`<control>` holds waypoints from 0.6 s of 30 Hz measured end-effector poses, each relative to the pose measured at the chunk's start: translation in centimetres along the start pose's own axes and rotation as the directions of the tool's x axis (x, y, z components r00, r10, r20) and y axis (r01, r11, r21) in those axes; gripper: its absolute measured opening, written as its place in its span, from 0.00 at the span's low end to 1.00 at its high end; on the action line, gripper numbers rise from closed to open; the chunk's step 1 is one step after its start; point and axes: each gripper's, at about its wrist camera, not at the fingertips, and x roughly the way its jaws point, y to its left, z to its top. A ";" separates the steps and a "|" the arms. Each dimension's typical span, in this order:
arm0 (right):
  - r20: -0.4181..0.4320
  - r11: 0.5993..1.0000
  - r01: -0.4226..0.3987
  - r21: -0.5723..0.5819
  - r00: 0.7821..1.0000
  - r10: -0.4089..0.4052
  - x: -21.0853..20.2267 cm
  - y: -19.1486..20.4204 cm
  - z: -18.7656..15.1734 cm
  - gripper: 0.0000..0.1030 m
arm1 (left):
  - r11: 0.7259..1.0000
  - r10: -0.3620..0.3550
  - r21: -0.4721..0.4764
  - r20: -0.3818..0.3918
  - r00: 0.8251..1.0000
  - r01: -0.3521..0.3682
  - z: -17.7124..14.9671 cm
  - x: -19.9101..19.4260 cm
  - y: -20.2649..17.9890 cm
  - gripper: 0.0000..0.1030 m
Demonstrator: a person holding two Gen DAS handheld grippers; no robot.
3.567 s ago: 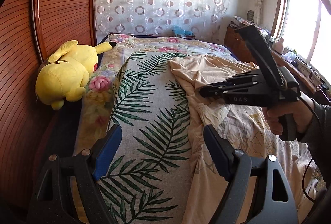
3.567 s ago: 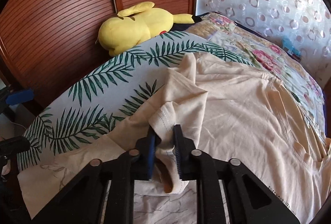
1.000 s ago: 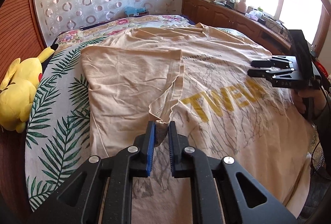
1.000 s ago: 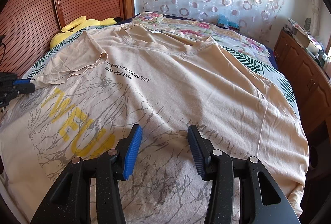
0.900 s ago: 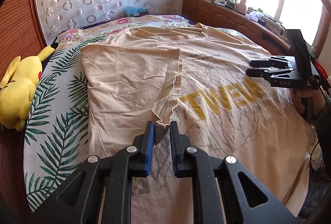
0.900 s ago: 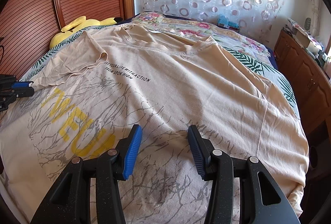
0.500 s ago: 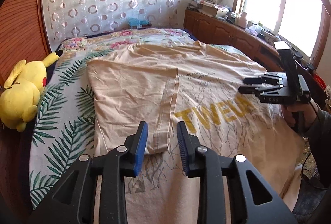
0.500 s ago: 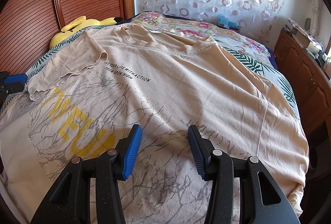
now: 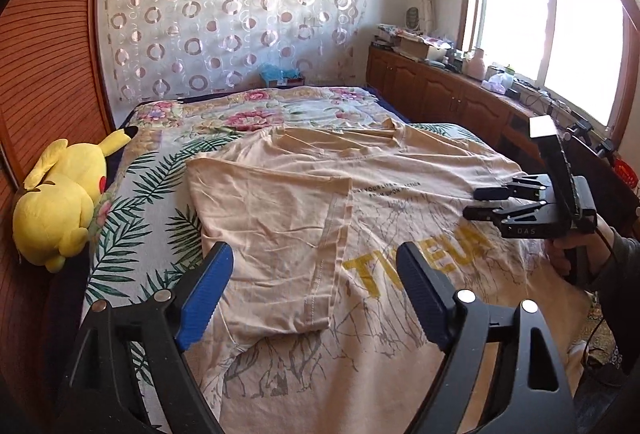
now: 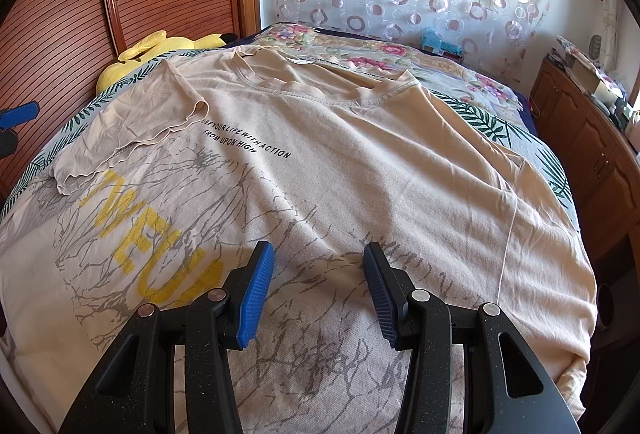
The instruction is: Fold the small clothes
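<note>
A beige T-shirt (image 9: pixel 400 193) with yellow letters and grey line print lies face up, spread across the bed; it fills the right wrist view (image 10: pixel 360 161). Its left sleeve (image 9: pixel 280 226) is folded inward over the chest, also seen in the right wrist view (image 10: pixel 132 121). My left gripper (image 9: pixel 316 290) is open and empty, raised above the sleeve's cuff. My right gripper (image 10: pixel 318 270) is open and empty, hovering over the shirt's lower front; it shows from the side in the left wrist view (image 9: pixel 480 201).
A yellow plush toy (image 9: pixel 60 205) lies at the bed's left edge against the wooden wardrobe (image 9: pixel 40 73). The bed has a leaf and flower cover (image 9: pixel 152 193). A wooden cabinet (image 9: pixel 440 97) with clutter runs under the window on the right.
My left gripper held the sleeve cuff, laid it on the shirt's chest, then opened wide and lifted back. The sleeve now lies flat. My right gripper stayed open and still.
</note>
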 end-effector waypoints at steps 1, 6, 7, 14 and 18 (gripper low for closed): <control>0.000 1.000 0.000 0.000 1.000 0.000 0.0 0.0 0.0 0.47 | 1.000 0.007 -0.003 0.001 1.000 -0.007 0.0 0.1 0.0 0.82; 0.000 1.000 0.000 0.000 1.000 0.000 0.0 0.0 0.0 0.47 | 0.999 0.036 -0.017 0.007 0.999 -0.035 0.0 0.3 0.1 0.82; 0.000 1.000 0.000 0.000 1.000 0.000 0.0 0.0 0.0 0.47 | 0.999 0.040 -0.020 0.013 0.999 -0.039 0.0 0.2 0.2 0.82; 0.015 1.000 -0.010 0.026 1.000 0.010 -0.8 -0.8 -0.4 0.48 | 0.999 0.038 -0.017 0.018 0.999 -0.037 -0.2 0.5 0.1 0.82; 0.066 0.997 0.009 0.071 0.998 -0.014 -3.5 -2.7 -1.8 0.48 | 1.000 0.021 -0.017 0.012 1.000 -0.020 -0.4 0.7 -0.3 0.82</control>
